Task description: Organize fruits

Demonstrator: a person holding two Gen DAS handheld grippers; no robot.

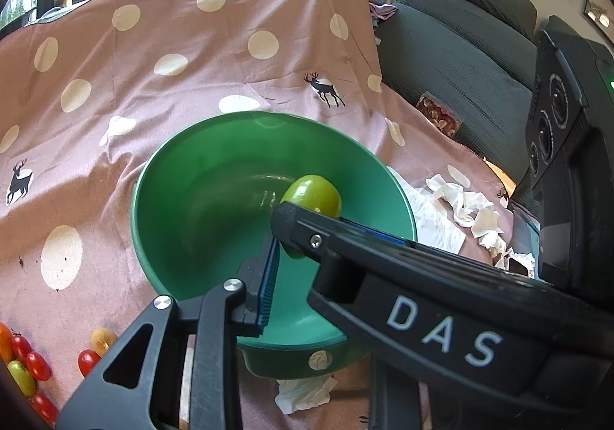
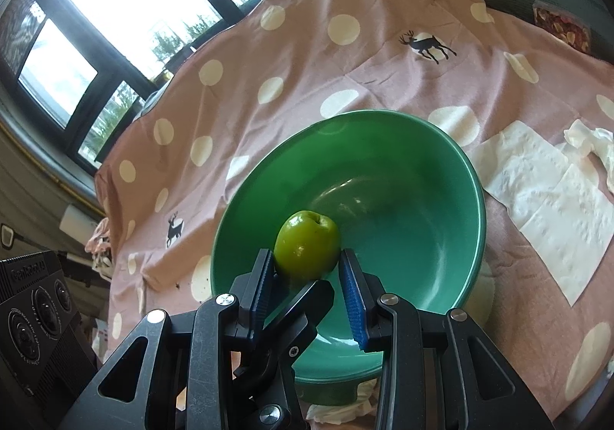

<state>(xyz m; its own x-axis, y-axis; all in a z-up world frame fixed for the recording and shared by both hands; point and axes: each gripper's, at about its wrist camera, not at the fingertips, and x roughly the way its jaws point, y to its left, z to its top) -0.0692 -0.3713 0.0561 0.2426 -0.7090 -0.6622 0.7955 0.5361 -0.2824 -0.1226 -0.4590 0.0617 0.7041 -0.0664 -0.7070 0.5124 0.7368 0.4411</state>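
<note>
Up front in the right wrist view, the right gripper [image 2: 307, 268] angles down into a green bowl [image 2: 406, 192] and pinches a small green fruit [image 2: 307, 243] between its two blue pads [image 2: 351, 288], stem dimple upward. A black finger of the left gripper [image 1: 278, 253] pokes up between those jaws just under the fruit. Whether the fruit touches the bowl's wall cannot be told.

Only the left wrist view shows that tool's own side. One ribbed blue pad sits close beside the fruit's lower edge, and its partner finger is hidden behind the right gripper's arm, which crosses the frame from the right. The left jaws are pressed together and grip nothing that can be seen.

Only this view catches the cherry tomatoes [image 1: 28, 361], red, yellow and green, loose on the cloth at lower left, well apart from the bowl. The bowl holds nothing else.

Beyond the bowl, a pink spotted cloth [image 1: 192, 65] with deer prints spreads out, with crumpled tissues [image 1: 472, 211] to the right. The right wrist view adds a flat tissue sheet [image 2: 552, 211]. Farther back stand a grey sofa [image 1: 460, 57] and bright windows [image 2: 126, 7].
</note>
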